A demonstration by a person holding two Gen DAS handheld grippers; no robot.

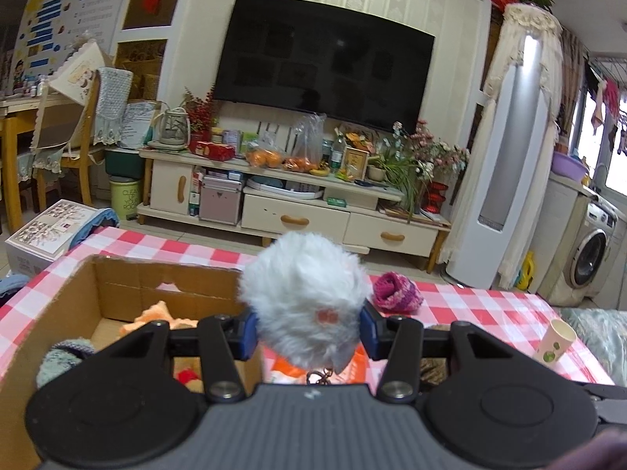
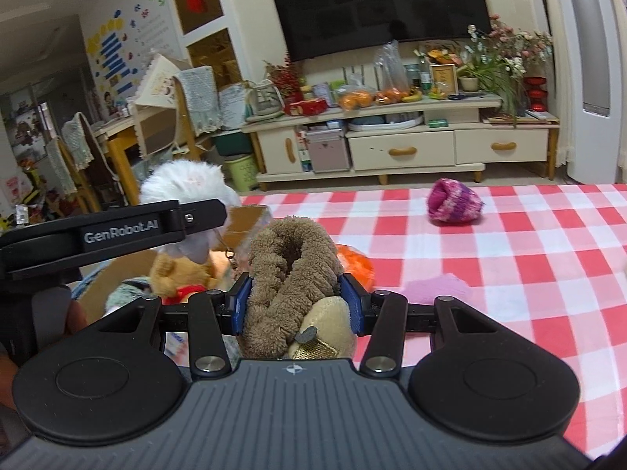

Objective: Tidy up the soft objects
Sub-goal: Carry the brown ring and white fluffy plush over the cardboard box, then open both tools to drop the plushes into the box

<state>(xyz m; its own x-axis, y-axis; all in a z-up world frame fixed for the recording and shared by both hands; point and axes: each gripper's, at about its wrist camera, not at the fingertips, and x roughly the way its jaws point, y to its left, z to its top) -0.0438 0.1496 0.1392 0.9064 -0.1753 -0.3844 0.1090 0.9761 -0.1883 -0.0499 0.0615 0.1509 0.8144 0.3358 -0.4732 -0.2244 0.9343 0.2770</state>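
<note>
Basically, two soft things were up in the air. White fluffy pompom [image 1: 303, 305] was clamped between the blue pads [image 1: 247, 333] of the left gripper [image 1: 309, 333], a small chain dangling under it, held just right of the cardboard box [image 1: 55, 313] and above something orange on the table. In the right wrist view that same pompom [image 2: 188, 184] showed at far left behind the black arm of the left gripper. Right gripper [image 2: 294, 303] was clenched on a brown plush toy [image 2: 288, 270], fuzzy brown body squeezed between both pads, a paler tan part with a gold patch at the near end.

Box sat on the left part of the table, open top, with an orange fuzzy item [image 1: 156, 315], a grey-green knitted piece [image 1: 64, 356] and a tan bear with red [image 2: 176, 278] inside or at its rim; can't tell exactly how they lay. Pink-purple knitted bundle [image 2: 454, 203] lay alone on the red-and-white checked tablecloth [image 2: 529, 266], far side, well apart from both grippers. Pale pink soft item [image 2: 439, 288] lay near the right gripper's right finger. Paper cup [image 1: 554, 340] stood tilted at the table's right edge. Beyond the table: TV stand [image 1: 298, 203] and a dark television [image 1: 325, 62].
</note>
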